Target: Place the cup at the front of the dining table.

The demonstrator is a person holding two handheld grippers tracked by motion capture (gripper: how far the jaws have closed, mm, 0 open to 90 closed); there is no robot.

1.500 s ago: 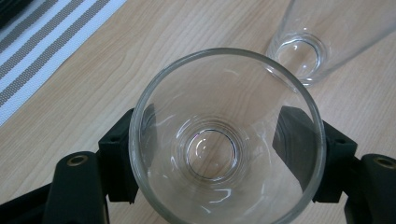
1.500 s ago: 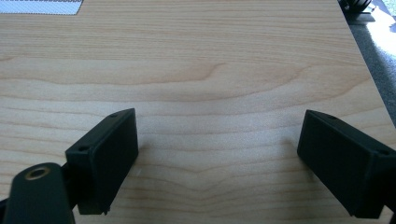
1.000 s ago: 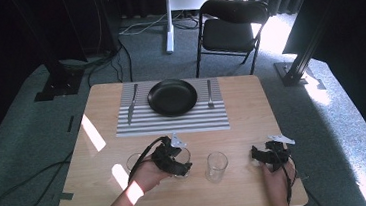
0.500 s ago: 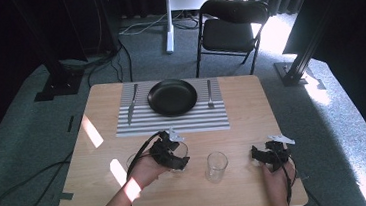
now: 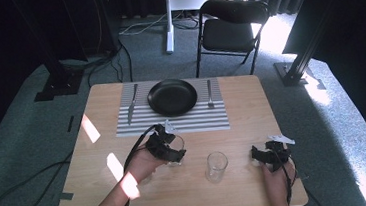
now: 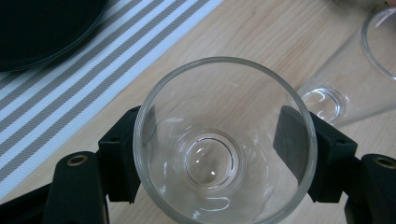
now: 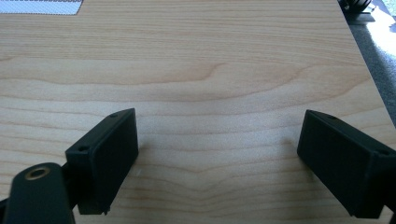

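A: What does the left gripper (image 5: 167,152) have hold of?

B: A clear round drinking glass (image 6: 223,140). In the left gripper view the two black jaws press on opposite sides of its wall, one at each side, and the camera looks straight down into its mouth to the thick base.

A: And where is that glass, taking the second clear glass tumbler (image 5: 216,167) as the mark?

B: In the high view it is just to the left of that tumbler and a little farther from the person, over the light wooden table (image 5: 234,138). The tumbler stands upright by itself, near the held glass but apart from it.

A: The right gripper (image 5: 270,155)?

B: To the right of the tumbler, low at the table. In the right gripper view its jaws stand wide apart with bare wood between them and nothing held.

A: Beyond the tumbler?

B: The grey-and-white striped placemat (image 5: 173,125), and on it a round black plate (image 5: 172,97), with a knife (image 5: 132,103) to the plate's left and a fork (image 5: 209,93) to its right. Farther still, past the table's edge, a black folding chair (image 5: 229,28) stands on the carpet.
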